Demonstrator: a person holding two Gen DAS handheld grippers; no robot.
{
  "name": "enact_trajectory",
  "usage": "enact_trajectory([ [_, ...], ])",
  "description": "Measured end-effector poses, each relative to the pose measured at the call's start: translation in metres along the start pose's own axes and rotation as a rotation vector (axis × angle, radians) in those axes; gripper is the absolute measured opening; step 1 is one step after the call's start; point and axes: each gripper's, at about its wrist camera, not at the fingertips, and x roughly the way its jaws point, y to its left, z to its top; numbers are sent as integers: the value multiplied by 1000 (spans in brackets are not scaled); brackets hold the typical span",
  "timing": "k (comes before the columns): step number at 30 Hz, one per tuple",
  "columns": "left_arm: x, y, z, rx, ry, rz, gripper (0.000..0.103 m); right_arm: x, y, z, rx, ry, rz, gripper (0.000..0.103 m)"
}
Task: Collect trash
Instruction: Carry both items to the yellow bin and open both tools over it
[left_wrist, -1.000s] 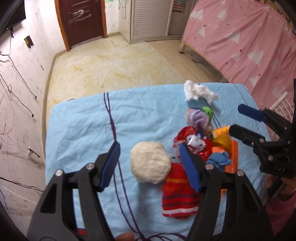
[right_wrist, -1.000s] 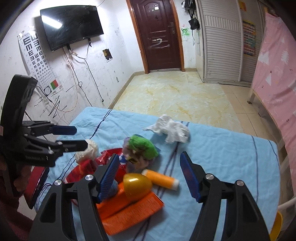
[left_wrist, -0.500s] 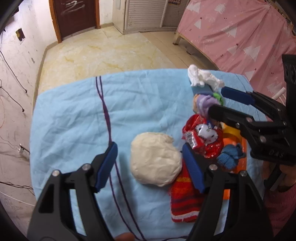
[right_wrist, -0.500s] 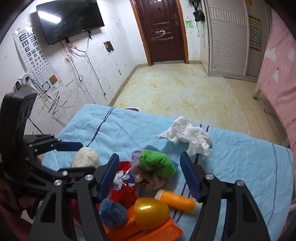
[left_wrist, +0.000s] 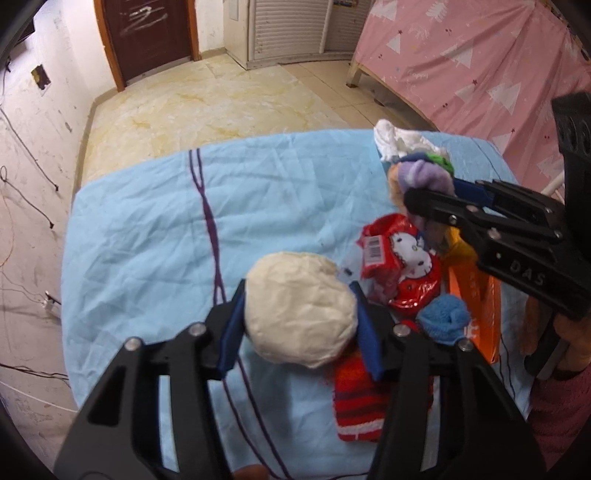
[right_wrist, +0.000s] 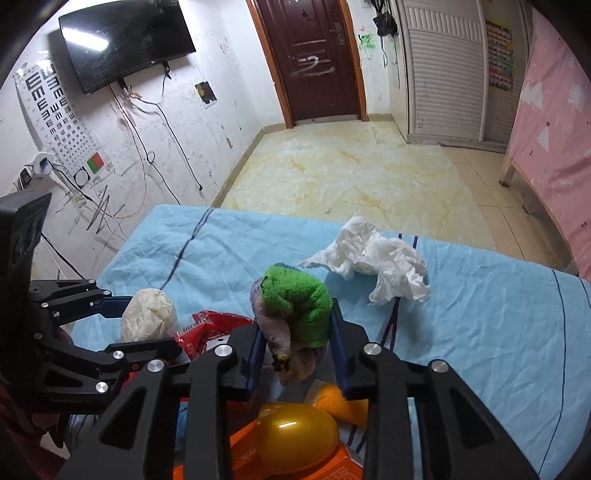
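Left claw: your left claw (left_wrist: 300, 319) is squeezed on the cream ball (left_wrist: 301, 314). A blue pad touches it on each side. The ball sits on the blue sheet (left_wrist: 147, 236).
Right claw: your right claw (right_wrist: 297, 354) is clamped on the green and purple cloth bundle (right_wrist: 295, 306). In the left view the bundle (left_wrist: 424, 177) pokes out past the right claw (left_wrist: 436, 201).
Trash: the white tissue (right_wrist: 373, 258) lies crumpled on the sheet (right_wrist: 480, 314), just past the bundle, and no claw touches it. In the left view the tissue (left_wrist: 399, 142) is near the far right corner.
Pile: the red bag (left_wrist: 400, 266) with a cat face lies just right of the ball. The blue puff (left_wrist: 443, 319) rests next to the bag. The striped sock (left_wrist: 360, 400) lies under your left claw. The orange box (left_wrist: 480, 295) is at the right side, partly hidden by your right claw.
Under right claw: the yellow egg (right_wrist: 295, 439) sits on the orange box (right_wrist: 340, 467). An orange tube (right_wrist: 341, 400) lies just behind the egg.
Bins: you can see no bin or bag for trash in either view.
Open room: the left half of the sheet is bare, with only a purple stripe (left_wrist: 208, 221). Past the far edge is the floor (left_wrist: 207, 110).
Right edge: a pink curtain (left_wrist: 480, 74) hangs close to the right side.
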Motion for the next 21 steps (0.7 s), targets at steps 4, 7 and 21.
enact_trajectory([
  [4,-19,1,4,-12,-42,21,51,-17,1,-1,0,-45,11,24],
  [7,-34,-3,7,-10,-75,36,51,-34,-1,-1,7,-83,23,25],
  [21,-68,-81,23,74,-174,36,51,-147,-66,-31,92,-298,-18,25],
])
